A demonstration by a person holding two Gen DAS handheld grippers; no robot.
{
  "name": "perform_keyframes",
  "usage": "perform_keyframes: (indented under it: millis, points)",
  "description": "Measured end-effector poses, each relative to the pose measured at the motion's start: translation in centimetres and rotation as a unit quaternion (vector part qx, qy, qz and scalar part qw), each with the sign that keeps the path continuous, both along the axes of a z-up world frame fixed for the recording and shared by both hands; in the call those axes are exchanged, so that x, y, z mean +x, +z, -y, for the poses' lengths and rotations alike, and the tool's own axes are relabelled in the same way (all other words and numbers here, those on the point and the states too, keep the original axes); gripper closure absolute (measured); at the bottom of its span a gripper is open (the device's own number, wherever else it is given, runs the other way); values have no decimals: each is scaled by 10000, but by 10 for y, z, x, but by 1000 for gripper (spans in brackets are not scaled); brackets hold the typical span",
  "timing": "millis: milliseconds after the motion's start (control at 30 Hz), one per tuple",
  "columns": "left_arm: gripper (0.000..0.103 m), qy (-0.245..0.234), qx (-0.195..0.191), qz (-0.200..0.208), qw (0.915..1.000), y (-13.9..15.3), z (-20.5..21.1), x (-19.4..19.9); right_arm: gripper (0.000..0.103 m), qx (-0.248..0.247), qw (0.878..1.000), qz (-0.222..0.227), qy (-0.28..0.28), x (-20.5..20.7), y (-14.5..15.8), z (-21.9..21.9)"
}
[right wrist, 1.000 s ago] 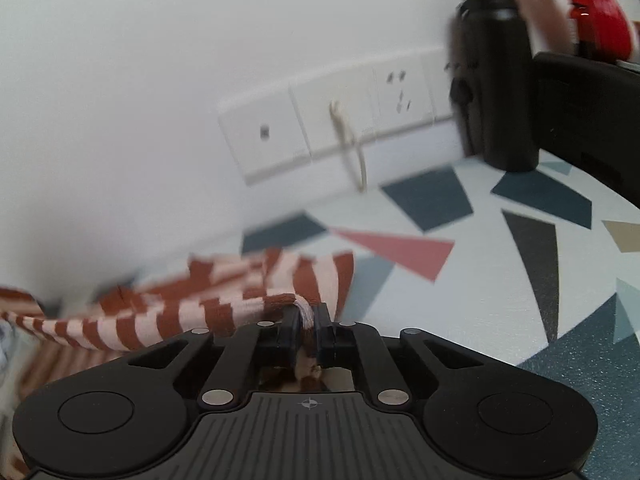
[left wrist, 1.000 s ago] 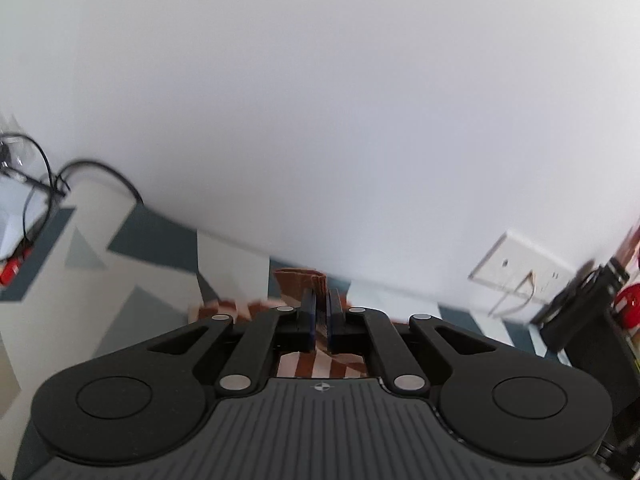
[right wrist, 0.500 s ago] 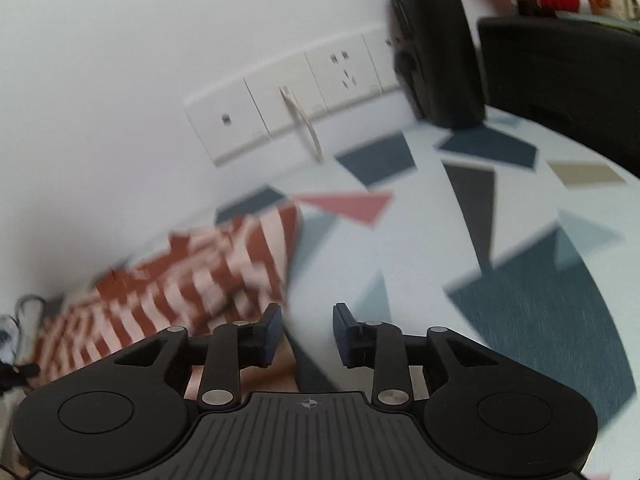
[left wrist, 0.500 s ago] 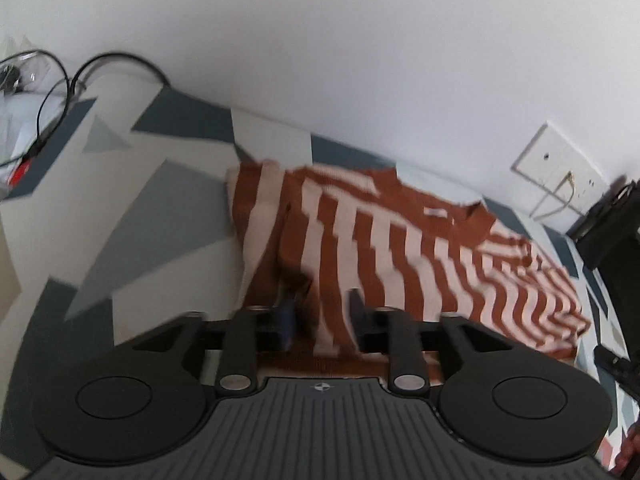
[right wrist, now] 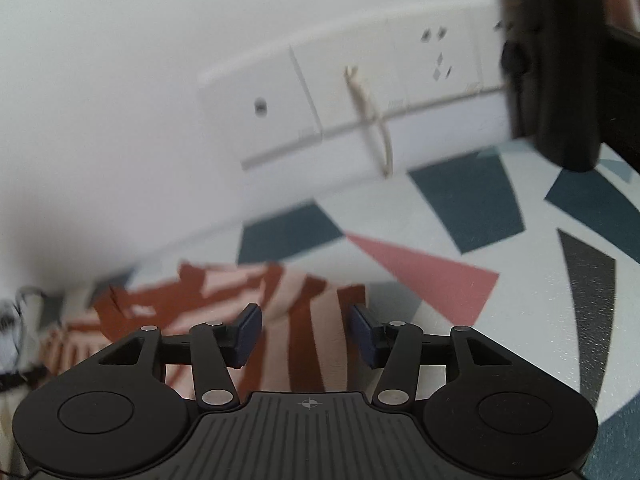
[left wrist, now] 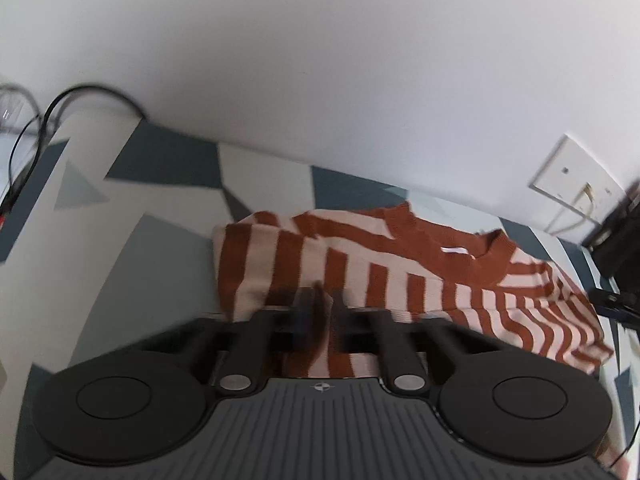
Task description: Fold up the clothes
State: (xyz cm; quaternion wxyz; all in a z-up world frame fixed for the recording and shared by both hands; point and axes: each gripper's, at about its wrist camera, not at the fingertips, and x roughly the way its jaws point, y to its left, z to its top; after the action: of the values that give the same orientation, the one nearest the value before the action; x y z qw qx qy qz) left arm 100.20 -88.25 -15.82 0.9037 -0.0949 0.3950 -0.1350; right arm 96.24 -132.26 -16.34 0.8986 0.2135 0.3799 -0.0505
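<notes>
A rust and pale pink striped sweater (left wrist: pixel 400 280) lies flat on the patterned tabletop (left wrist: pixel 120 264), its collar (left wrist: pixel 484 264) toward the wall. My left gripper (left wrist: pixel 324 304) sits at the sweater's near left part, blurred, with its fingers pinched close on a raised fold of the striped cloth. In the right wrist view the sweater (right wrist: pixel 304 344) ends near a pink triangle on the tabletop (right wrist: pixel 480 208). My right gripper (right wrist: pixel 306 328) stands open low over that end, striped cloth showing between its blue pads (right wrist: pixel 248 326), which hold nothing.
White wall sockets (right wrist: pixel 360 100) with a pale cord run along the wall just behind the table. A black bottle (right wrist: pixel 556 72) stands at the far right. Black cables (left wrist: pixel 44 120) lie at the table's left end. A dark box (left wrist: pixel 620 248) sits at the right.
Both grippers let go of the sweater and opened. The left gripper has since shut again on a fold at the sweater's near left. The right gripper has opened wider and hovers at the right end.
</notes>
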Motion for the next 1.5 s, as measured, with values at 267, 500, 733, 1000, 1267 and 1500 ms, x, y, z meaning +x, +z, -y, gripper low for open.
perform_keyframes:
  millis: [267,500,733,1000,1267,1500]
  points:
    - [99,147,-42,675,9976,19,-4,-11,98,37,10000,39,29,14,-5,6]
    - [99,412,-77,637,9971,12,-12,8,98,-193,9983,547,-4,33,-1,-1]
    - [47,228,313,97,9992,-1,-13,20,65,-160,9982,572,-67,22,-8,-4]
    - [42,-173,325,213,9991,16,-26,-35,62,1135,9868,1151,-70,-82,14,0]
    - [42,-1142,1857,682,9736,-1,20,-44,62,2745,9543,897,-767,-102,-24,0]
    - [48,-1653,2584,990,9466,-13,45,-39,62,3895,9026,1004,-1534,-97,-45,14]
